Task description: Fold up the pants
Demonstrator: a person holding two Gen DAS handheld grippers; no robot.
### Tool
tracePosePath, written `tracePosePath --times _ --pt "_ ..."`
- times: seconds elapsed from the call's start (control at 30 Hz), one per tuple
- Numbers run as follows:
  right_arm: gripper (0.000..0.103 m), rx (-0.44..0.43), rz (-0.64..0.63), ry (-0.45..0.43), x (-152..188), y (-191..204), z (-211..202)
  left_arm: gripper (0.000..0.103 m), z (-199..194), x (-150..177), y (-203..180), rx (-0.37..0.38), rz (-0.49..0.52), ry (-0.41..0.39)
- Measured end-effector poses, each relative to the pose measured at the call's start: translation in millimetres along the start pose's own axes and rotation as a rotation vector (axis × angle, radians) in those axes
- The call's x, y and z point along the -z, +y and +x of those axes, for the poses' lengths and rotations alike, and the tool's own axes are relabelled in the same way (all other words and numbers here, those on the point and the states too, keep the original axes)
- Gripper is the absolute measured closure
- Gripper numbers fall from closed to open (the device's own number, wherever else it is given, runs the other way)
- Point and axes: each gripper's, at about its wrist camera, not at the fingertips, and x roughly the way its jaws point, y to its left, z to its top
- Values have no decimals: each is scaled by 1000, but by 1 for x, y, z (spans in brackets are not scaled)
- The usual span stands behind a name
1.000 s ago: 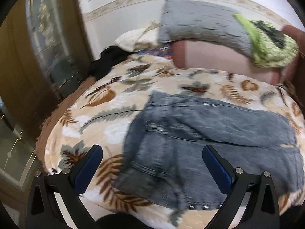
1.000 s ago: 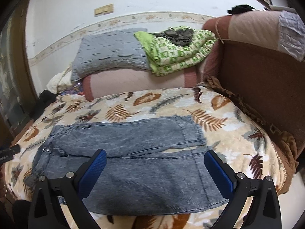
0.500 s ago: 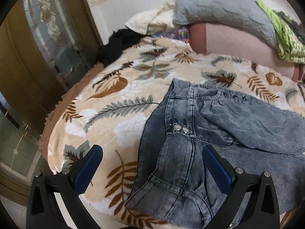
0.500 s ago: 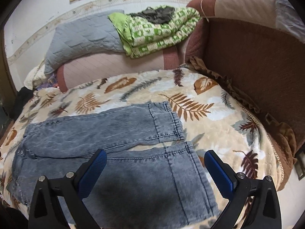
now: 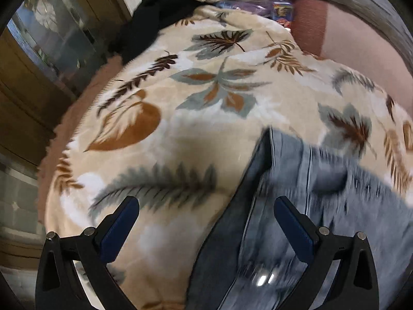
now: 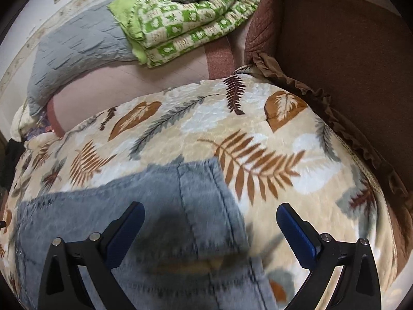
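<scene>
Grey-blue denim pants (image 5: 296, 206) lie flat on a leaf-patterned blanket (image 5: 180, 118). In the left wrist view I see the waistband end, blurred, with two shiny buttons low down. My left gripper (image 5: 206, 206) is open just above the waistband's left edge. In the right wrist view the pant legs (image 6: 160, 206) lie side by side with the hems to the right. My right gripper (image 6: 210, 213) is open close over the hem of the far leg, its shadow on the cloth.
A grey pillow (image 6: 77, 44) and a folded green-and-white quilt (image 6: 191, 18) sit on a pink bolster (image 6: 144, 77) at the back. A brown headboard (image 6: 335, 51) rises at right. A black garment (image 5: 155, 18) and a glass-fronted wooden cabinet (image 5: 46, 41) are at left.
Both grippers have moved down and forward, close to the pants: the left toward the waistband, the right toward the leg hems. Both stay open.
</scene>
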Motion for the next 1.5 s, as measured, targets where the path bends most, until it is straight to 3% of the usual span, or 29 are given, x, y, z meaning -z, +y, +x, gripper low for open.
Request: tracePosePath --times 0.23,0.37,0.43,0.47,0.5,0.57,0.63,0.7,0.83,0.9,0.97,1.0,1.07,1.33,1.5 --pt "0 -43 31 36 -29 -7 41 0 43 -36 -37 33 13 58" --pt "0 -54 41 51 -39 -12 59 11 60 -46 -51 73 2 63" --pt "0 -73 41 69 -44 -17 69 25 70 -49 -57 100 1 86" --pt "0 -84 46 84 -47 -19 74 45 74 -50 -60 124 1 95" --pt "0 -90 57 96 -50 -22 79 58 78 -49 -64 172 -1 113" --pt "3 -113 75 111 -54 -26 85 59 80 -48 -70 172 15 103" --pt "6 -135 83 127 -58 -27 92 67 78 -46 -78 164 66 76" --pt "11 -137 74 155 -61 -23 101 82 76 -44 -79 196 71 62" --pt "29 -142 50 246 -58 -11 123 87 70 -40 -81 211 88 42" --pt "31 -130 53 269 -52 -6 134 89 64 -36 -82 212 110 26" --pt "55 -119 65 291 -47 -6 143 89 59 -34 -84 214 115 18" --pt "55 -121 77 279 -47 -7 142 90 55 -33 -84 217 113 13" --pt "81 -116 73 235 -48 -7 134 90 55 -38 -82 218 112 6" --pt "87 -172 46 72 -59 -7 64 91 9 -35 -66 290 79 -85" --pt "87 -218 60 13 -47 -17 18 91 -36 -14 -44 336 84 -161"
